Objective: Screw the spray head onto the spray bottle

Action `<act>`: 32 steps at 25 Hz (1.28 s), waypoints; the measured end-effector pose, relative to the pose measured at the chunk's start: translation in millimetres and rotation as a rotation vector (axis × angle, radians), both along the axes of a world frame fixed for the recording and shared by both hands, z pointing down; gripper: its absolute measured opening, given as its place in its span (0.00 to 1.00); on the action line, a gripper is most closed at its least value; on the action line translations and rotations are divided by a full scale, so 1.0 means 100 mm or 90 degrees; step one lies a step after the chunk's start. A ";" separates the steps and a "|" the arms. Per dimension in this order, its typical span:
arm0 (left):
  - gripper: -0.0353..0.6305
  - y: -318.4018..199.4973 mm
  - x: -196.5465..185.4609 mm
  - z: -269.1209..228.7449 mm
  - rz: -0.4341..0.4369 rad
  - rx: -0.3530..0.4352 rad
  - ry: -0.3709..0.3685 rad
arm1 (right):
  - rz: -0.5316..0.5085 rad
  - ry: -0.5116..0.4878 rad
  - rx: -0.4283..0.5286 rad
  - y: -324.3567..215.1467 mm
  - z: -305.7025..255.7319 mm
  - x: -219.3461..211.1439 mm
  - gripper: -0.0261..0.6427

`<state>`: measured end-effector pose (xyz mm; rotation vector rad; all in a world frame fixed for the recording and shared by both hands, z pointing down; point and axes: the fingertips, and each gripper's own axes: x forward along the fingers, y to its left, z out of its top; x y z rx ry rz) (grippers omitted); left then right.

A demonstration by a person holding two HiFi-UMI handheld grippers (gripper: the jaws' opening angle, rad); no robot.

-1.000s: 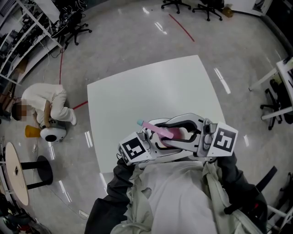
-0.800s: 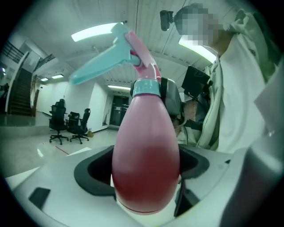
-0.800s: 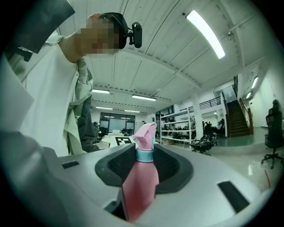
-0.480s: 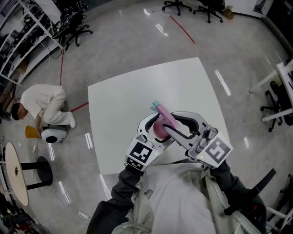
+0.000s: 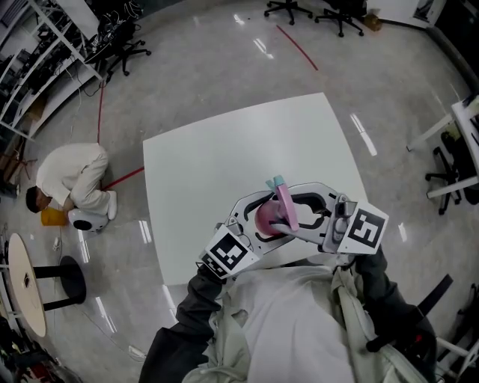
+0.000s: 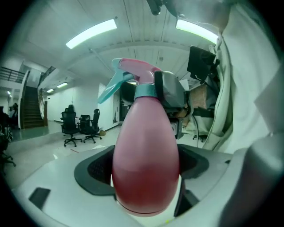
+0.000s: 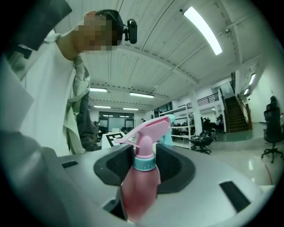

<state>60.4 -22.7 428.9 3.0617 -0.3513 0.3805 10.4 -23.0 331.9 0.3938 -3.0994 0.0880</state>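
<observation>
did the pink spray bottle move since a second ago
Yes. The pink plastic spray bottle shifted right along the white square table's near edge; its spray head swung from left toward the far edge.

floor (image 5: 202,67) glossy grey | white table (image 5: 224,157) | office chairs (image 5: 288,7) | ceiling strip lights (image 6: 91,33)

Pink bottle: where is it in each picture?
Head view: bottle just below centre.
Left gripper view: bottle big, filling the lower middle.
Right gripper view: bottle at bottom centre.
Shared landmark: the spray head on its top, seen in all three views.
</observation>
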 end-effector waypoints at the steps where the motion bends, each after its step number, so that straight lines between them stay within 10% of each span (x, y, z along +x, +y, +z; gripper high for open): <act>1: 0.69 -0.02 0.03 -0.04 0.002 -0.009 0.014 | -0.002 -0.023 0.002 -0.03 -0.04 0.04 0.25; 9: 0.69 -0.55 0.21 0.15 -0.216 -0.006 -0.032 | 0.222 -0.009 0.009 -0.58 0.09 0.28 0.24; 13: 0.69 -0.56 0.35 0.11 -0.185 0.029 0.073 | 0.184 0.008 0.017 -0.57 0.13 0.35 0.24; 17: 0.69 -0.28 -0.10 0.46 -0.153 -0.009 0.103 | 0.216 -0.048 -0.014 -0.68 0.34 0.42 0.24; 21: 0.69 -0.13 -0.73 0.85 -0.266 -0.059 0.097 | 0.306 -0.092 -0.063 -0.86 0.82 0.50 0.24; 26: 0.09 -0.21 -1.01 0.97 -0.392 -0.046 0.112 | 0.380 -0.043 0.014 -1.00 1.31 0.43 0.24; 32: 0.06 -0.31 -1.06 1.04 -0.412 -0.053 0.108 | 0.303 0.093 0.115 -0.87 1.68 -0.15 0.24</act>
